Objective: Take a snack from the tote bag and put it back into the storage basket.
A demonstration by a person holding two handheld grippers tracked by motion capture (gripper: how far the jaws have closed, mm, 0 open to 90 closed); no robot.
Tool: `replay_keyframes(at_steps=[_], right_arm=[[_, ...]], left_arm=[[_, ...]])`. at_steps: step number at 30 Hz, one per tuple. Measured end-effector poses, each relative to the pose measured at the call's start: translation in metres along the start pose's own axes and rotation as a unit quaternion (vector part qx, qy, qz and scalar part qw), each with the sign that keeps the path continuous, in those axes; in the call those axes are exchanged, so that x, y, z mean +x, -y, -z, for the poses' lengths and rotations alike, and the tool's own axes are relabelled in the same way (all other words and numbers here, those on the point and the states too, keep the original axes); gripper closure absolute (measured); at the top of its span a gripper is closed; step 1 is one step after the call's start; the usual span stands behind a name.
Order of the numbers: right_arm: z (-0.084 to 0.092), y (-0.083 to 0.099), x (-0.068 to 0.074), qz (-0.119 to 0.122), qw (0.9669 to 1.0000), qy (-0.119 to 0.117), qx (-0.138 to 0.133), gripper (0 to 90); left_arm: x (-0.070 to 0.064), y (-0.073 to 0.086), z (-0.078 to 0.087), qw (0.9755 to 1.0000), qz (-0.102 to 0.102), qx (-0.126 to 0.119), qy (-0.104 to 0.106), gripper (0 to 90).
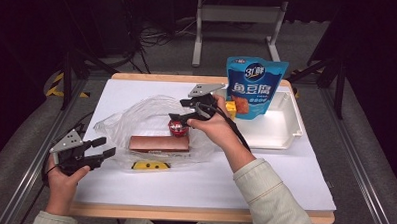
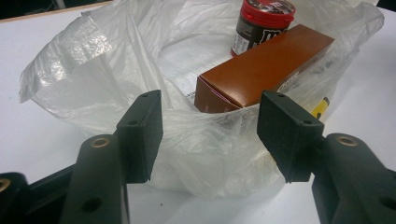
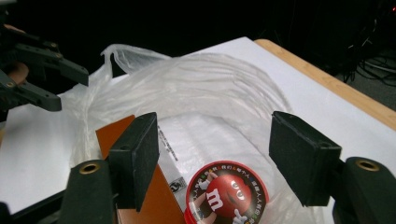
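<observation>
Covering most of a wooden table (image 1: 203,213) is a white board (image 1: 194,184), pale wood rim showing at the near and far edges. Dark room around it: grey floor, cables on the floor behind, a grey metal stand (image 1: 238,23) past the far edge, metal rails (image 1: 357,162) along both sides.

Clear plastic bag (image 1: 136,120) lies crumpled left of centre on the board, mouth open. Inside it a brown box (image 1: 159,143) lies flat, and a red-lidded candy tub (image 1: 178,127) stands upright just beside the box's far right end. Yellow packet (image 1: 150,165) lies at the bag's near edge, just in front of the box.

Right gripper (image 1: 182,116) hangs over the tub, jaws apart, nothing clamped; in the right gripper view the tub (image 3: 227,195) sits below and between the pads, not touched. Left gripper (image 1: 104,147) is at the board's left edge, jaws apart and empty, pointing at the bag; in the left gripper view the bag's edge (image 2: 201,140) lies between the pads, contact cannot be told.

White foam tray (image 1: 281,126) sits at the far right, with a blue snack pouch (image 1: 255,86) standing upright at its left part and a small yellow item (image 1: 230,108) just left of the pouch.
</observation>
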State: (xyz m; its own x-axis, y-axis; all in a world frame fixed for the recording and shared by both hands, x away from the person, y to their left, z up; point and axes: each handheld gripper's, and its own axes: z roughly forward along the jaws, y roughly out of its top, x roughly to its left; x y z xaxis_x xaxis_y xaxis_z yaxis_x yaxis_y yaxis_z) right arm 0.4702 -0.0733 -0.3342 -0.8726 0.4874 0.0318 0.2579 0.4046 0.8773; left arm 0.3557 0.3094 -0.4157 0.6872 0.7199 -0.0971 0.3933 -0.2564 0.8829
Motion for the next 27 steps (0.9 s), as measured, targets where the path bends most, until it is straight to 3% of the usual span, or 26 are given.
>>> replay_keyframes(at_steps=[13, 27], right_arm=[[-0.028, 0.015, -0.001, -0.011, 0.9994, -0.008, 0.032, 29.9], [-0.044, 0.03, -0.006, -0.028, 0.9966, 0.014, 0.076, 22.8]], left_arm=[[0.0, 0.0, 0.0, 1.0, -0.002, 0.001, 0.002, 41.3], [0.001, 0.0, 0.0, 1.0, -0.001, 0.001, 0.002, 41.3]])
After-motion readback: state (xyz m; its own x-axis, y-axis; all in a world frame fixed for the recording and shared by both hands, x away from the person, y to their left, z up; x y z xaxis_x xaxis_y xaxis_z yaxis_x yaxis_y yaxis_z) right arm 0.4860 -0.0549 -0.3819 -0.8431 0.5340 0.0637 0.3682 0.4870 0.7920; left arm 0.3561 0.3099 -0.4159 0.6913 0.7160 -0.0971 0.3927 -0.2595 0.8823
